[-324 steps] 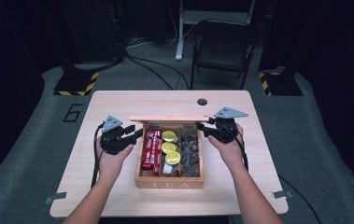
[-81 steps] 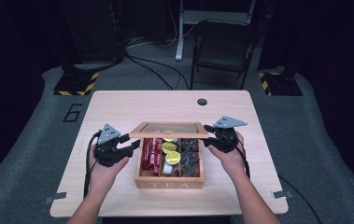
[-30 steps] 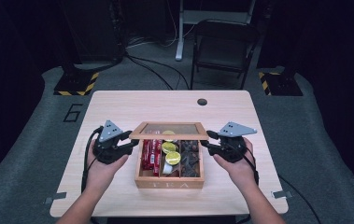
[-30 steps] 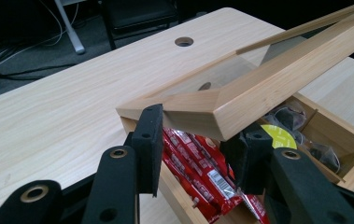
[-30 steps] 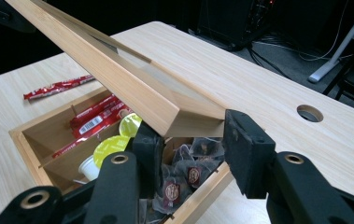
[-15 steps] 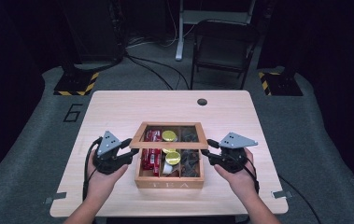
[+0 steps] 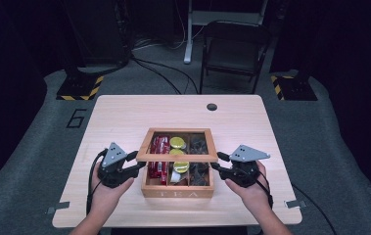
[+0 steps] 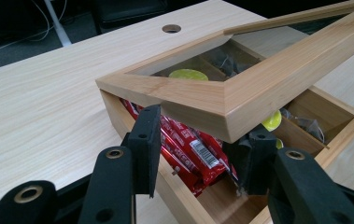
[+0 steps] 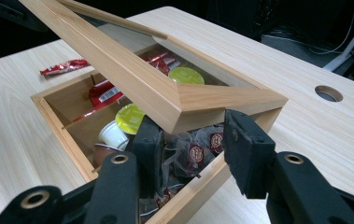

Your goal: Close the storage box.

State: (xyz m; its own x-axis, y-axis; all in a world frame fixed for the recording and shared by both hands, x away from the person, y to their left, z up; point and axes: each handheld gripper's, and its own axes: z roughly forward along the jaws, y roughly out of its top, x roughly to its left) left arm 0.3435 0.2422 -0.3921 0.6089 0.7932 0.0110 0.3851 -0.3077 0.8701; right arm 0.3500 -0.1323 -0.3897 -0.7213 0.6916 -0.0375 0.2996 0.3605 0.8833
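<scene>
- Tea box stands on the counter, near its front edge, midway between the two hands; front wall reads "TEA".
- Left hand-held gripper sits just beside the box's left wall. In the left gripper view its two jaws straddle the near left corner of the lid; whether the pads press on the wood cannot be told from the frames.
- Right hand-held gripper sits just beside the box's right wall. In the right gripper view its jaws straddle the lid's near right corner, one jaw inside the box, one outside; actual pad contact cannot be told.
- Lid, a glazed wooden frame, is hinged at the far edge and tilted, its front edge raised clear of the box's front wall.
- Contents, left to right: red packets, yellow-topped cups, dark tea bags. One red packet lies loose on the counter beside the box in the right gripper view.
- Against the earlier frames: the lid stood nearly upright at the back, then came lower step by step; both hands have come down and toward the near edge with it.
- Room for moving: bare counter left and right of the hands, a wide bare stretch behind the box as far as the cable hole; only a narrow strip in front.
- Folding chair stands on the floor beyond the far edge, well apart.
</scene>
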